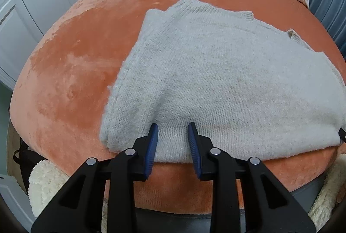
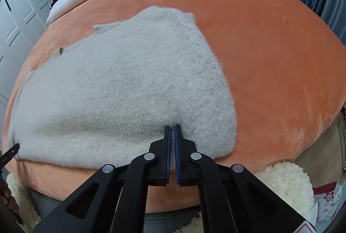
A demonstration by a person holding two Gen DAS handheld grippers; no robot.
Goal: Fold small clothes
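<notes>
The fuzzy grey sweater lies flat on the orange blanket, hem at the blanket's near edge. The right gripper is pinched tight on that hem, while the left gripper sits spread over it, gripping nothing. I'd clamp the left first, then lift both evenly so the fold stays square.

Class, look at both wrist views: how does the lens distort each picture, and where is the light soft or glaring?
Left wrist: fisheye bulges the orange cover into a dome; soft even light, pale sheen patches, sweater sharp. Right wrist: same bulge, dark corner vignetting, faint shade beneath the shut right gripper.
</notes>
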